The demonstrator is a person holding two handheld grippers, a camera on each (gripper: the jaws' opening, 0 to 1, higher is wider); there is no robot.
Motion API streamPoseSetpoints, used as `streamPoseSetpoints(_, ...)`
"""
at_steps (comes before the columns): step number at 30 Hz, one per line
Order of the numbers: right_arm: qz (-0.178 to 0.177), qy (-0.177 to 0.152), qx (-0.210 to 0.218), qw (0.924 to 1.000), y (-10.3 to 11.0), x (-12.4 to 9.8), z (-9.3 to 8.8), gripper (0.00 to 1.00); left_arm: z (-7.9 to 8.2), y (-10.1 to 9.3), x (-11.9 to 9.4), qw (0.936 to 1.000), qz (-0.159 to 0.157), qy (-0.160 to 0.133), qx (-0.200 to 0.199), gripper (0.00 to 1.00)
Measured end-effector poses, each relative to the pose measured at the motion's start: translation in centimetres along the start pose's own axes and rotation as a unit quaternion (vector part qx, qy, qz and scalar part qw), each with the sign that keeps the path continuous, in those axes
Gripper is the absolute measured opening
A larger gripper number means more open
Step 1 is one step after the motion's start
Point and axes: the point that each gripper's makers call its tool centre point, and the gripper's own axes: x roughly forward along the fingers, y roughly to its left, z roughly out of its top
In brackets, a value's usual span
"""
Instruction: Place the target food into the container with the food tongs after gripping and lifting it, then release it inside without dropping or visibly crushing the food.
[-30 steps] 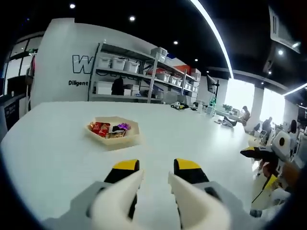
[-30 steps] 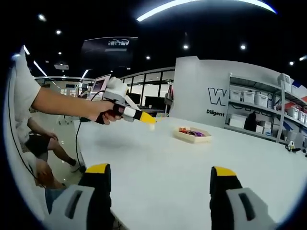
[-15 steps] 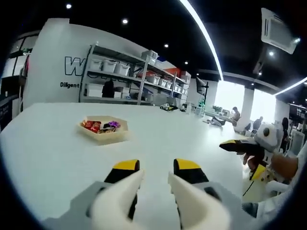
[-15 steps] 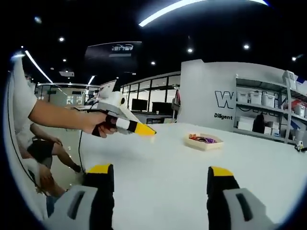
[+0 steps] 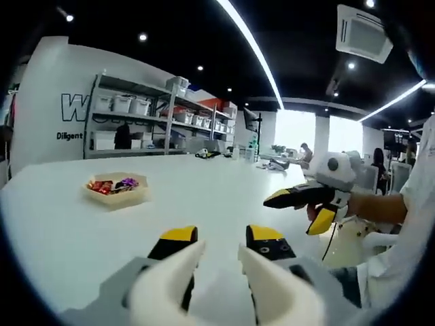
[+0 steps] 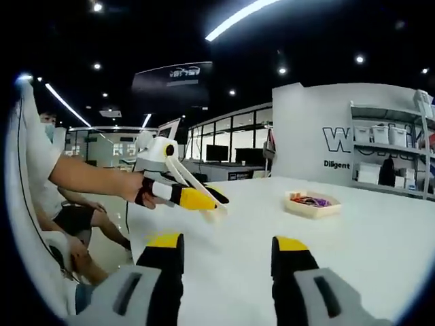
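While both hand-held grippers hover above the table (image 5: 61, 224), left (image 5: 219, 239) narrowly parted, right (image 6: 228, 248) spread.

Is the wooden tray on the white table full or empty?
Not empty. The wooden tray holds red and purple wrapped items, seen in both views. How full it is, cannot tell.

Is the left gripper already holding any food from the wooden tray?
No, the left gripper's tongs are empty, and the wrapped snacks lie in the tray farther away on the table.
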Motion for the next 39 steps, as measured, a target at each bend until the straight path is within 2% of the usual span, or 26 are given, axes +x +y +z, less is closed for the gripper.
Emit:
streamPoseSetpoints(3,0.014,0.007,-0.011,0.9998,0.6,0.3,-0.3,0.42,-0.1,-0.7,0.0,0.9998,-0.015,-0.003,-0.009,0.27)
streamPoseSetpoints(8,0.039,0.027,-0.031,0.9984,1.4,0.6,-1.1,0.27,0.0,-2.1,0.0,0.999,-0.039,-0.011,-0.021,0.28)
streamPoseSetpoints(10,0.068,0.01,-0.038,0.9969,2.5,0.8,-0.6,0.27,0.1,-2.9,-0.1,0.9983,-0.052,-0.017,-0.02,0.28)
streamPoseSetpoints(15,0.078,0.005,-0.04,0.9961,2.8,1.3,-0.7,0.25,0.2,-3.6,-0.1,0.9973,-0.066,-0.018,-0.027,0.28)
streamPoseSetpoints(17,0.09,0.015,-0.045,0.9948,2.9,1.5,-1.2,0.22,-0.1,-4.1,-0.1,0.9967,-0.075,-0.018,-0.025,0.28)
streamPoseSetpoints(19,0.098,0.012,-0.054,0.9936,3.1,1.7,-1.2,0.19,-0.3,-4.4,-0.1,0.996,-0.082,-0.018,-0.028,0.28)
streamPoseSetpoints(22,0.114,0.013,-0.058,0.9918,3.3,1.9,-1.5,0.09,-0.2,-4.7,0.0,0.9951,-0.091,-0.023,-0.029,0.28)
streamPoseSetpoints(25,0.123,0.012,-0.055,0.9909,3.6,2.1,-1.8,0.1,-0.5,-4.9,0.1,0.995,-0.096,-0.02,-0.018,0.28)
streamPoseSetpoints(32,0.145,0.008,-0.047,0.9883,4.3,2.0,-1.8,0.08,-0.5,-5.9,0.3,0.9916,-0.123,-0.026,-0.033,0.28)
streamPoseSetpoints(36,0.162,-0.007,-0.038,0.986,4.9,1.8,-1.2,0.09,-0.4,-6.5,0.4,0.9904,-0.13,-0.034,-0.032,0.28)
streamPoseSetpoints(39,0.173,-0.014,-0.033,0.9843,5.2,1.6,-0.9,0.05,-0.5,-7.1,0.5,0.9886,-0.145,-0.031,-0.029,0.28)
